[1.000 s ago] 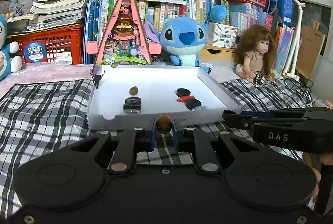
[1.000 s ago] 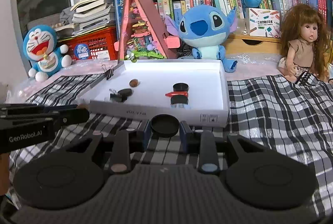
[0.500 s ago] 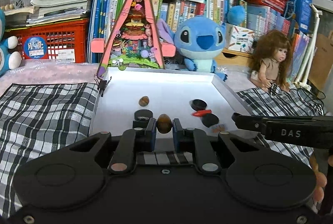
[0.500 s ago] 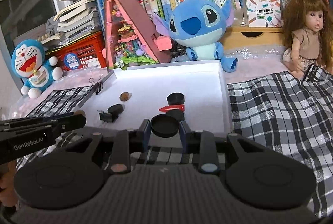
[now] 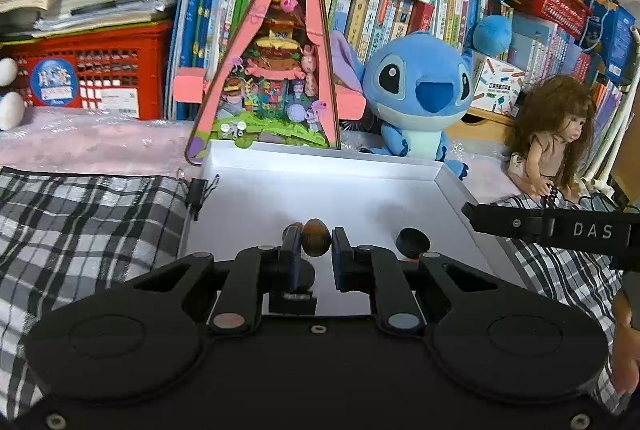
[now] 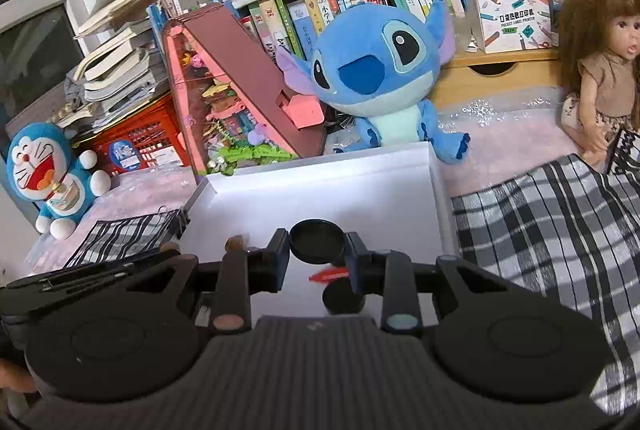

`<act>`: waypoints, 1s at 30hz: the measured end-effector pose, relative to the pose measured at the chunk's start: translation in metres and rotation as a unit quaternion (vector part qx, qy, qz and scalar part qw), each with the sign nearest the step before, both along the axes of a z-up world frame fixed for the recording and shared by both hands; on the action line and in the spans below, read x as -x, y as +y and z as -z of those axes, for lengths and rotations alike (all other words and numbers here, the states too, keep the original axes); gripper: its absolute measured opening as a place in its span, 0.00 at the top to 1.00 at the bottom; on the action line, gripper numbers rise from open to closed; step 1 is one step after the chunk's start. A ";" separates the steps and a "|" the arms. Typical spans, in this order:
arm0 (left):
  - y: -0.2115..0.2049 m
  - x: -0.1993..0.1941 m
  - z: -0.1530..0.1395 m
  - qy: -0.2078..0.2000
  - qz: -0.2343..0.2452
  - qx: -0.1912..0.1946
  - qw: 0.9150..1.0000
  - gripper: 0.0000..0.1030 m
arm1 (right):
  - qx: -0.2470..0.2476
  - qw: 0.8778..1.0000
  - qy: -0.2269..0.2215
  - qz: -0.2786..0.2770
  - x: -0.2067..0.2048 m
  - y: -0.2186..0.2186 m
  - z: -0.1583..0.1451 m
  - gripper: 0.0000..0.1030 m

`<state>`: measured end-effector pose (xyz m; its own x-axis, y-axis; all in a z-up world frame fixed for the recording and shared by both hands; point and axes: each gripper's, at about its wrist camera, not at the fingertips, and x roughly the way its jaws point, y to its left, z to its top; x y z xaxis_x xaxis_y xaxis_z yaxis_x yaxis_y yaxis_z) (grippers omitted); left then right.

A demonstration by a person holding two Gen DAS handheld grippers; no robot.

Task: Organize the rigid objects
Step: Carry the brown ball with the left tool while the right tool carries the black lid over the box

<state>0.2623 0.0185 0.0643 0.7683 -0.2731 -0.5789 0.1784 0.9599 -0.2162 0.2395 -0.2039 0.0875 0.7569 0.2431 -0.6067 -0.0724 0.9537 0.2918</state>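
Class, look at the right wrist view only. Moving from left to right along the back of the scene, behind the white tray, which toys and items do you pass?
Doraemon plush → red crate → pink triangular diorama → Stitch plush → pencil-print box → doll.

My brown nut (image 5: pixel 316 236), black lid (image 6: pixel 316 240); white tray (image 5: pixel 448 186); black-and-white plaid cloth (image 5: pixel 88 222) beside tray; blue Stitch plush (image 5: pixel 420 90) behind.
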 end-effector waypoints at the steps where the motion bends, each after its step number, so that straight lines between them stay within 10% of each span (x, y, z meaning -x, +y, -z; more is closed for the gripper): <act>1: -0.001 -0.006 0.001 0.004 -0.001 0.000 1.000 0.86 | 0.002 1.000 0.002 -0.001 -0.004 0.002 0.000 0.65; 30: -0.023 -0.092 0.043 0.048 -0.016 -0.037 0.998 0.85 | 0.073 0.996 0.056 0.007 -0.093 0.030 0.050 0.65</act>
<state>0.3544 -0.0041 0.0218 0.7158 -0.2040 -0.6678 0.1297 0.9786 -0.1598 0.3327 -0.1739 0.0379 0.6854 0.1354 -0.7155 -0.0338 0.9874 0.1545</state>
